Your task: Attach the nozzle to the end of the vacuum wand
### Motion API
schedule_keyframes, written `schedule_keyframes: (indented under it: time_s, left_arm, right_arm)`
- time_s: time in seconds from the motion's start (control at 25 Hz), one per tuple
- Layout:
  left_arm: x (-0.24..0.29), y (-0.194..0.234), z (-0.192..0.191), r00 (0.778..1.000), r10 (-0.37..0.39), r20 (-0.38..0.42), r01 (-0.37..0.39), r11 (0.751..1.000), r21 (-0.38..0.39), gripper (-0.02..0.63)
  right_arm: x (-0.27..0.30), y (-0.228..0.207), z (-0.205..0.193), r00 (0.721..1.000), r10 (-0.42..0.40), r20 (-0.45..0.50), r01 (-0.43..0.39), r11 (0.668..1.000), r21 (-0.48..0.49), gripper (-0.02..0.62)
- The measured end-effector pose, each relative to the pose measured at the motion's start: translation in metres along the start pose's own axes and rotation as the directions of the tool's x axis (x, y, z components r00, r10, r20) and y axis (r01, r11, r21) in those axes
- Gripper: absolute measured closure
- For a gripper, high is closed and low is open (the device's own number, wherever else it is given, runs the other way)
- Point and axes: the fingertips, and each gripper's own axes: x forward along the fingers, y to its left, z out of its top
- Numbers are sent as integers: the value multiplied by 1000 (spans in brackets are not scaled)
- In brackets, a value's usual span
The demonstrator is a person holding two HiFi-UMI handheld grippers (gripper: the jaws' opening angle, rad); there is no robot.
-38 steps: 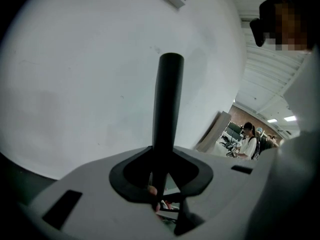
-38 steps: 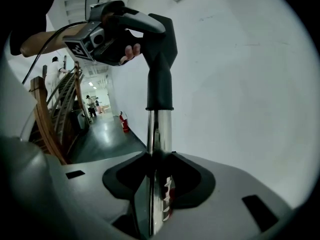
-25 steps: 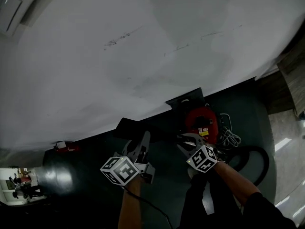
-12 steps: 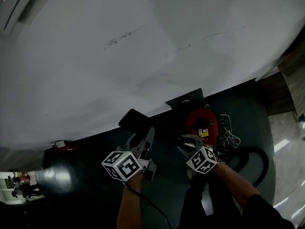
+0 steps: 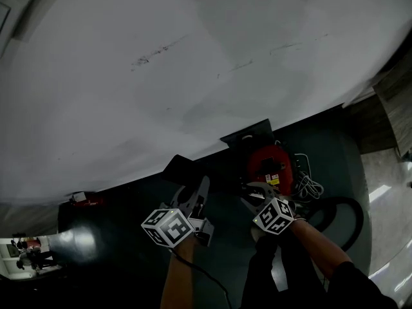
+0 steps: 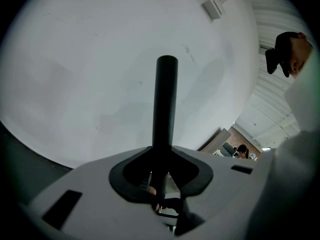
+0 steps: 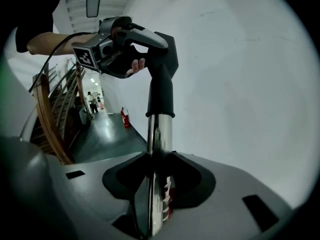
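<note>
My left gripper point(image 5: 196, 197) is shut on the black nozzle point(image 5: 185, 168), low by the base of the wall. In the left gripper view a black tube-like part of the nozzle point(image 6: 166, 99) stands up out of the jaws. The right gripper point(image 5: 255, 192) is shut on the chrome wand point(image 7: 159, 134). In the right gripper view the nozzle's black collar point(image 7: 161, 91) sits over the wand's upper end, and the left gripper point(image 7: 117, 41) grips the nozzle head above it. In the head view the wand is lost in the dark.
A red vacuum cleaner point(image 5: 270, 163) stands on the dark floor by the white wall point(image 5: 193, 63), with a white cord point(image 5: 309, 185) and a black hose point(image 5: 344, 214) to its right. A stair railing point(image 7: 50, 119) and a fire extinguisher point(image 7: 123, 118) are at the left.
The left gripper and the nozzle have shifted a little to the right, toward the right gripper. The right gripper has kept still.
</note>
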Motion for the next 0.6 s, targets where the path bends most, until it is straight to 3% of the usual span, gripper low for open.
schedule_keyframes:
  time_s: [0.24,0.36,0.6]
  left_arm:
    - [2,2,-4,1000,-3,11,3,999,39,514]
    - [-2,4,-14,1000,21,17,-22,997,70,448]
    - [-20,3,-26,998,52,35,-56,991,121,448]
  right_arm:
    - [5,-4,-1,1000,-11,5,11,1000,7,437]
    - [13,-14,-2,1000,-25,0,25,1000,16,437]
    - [32,-27,-5,1000,2,-18,-1,1000,29,437]
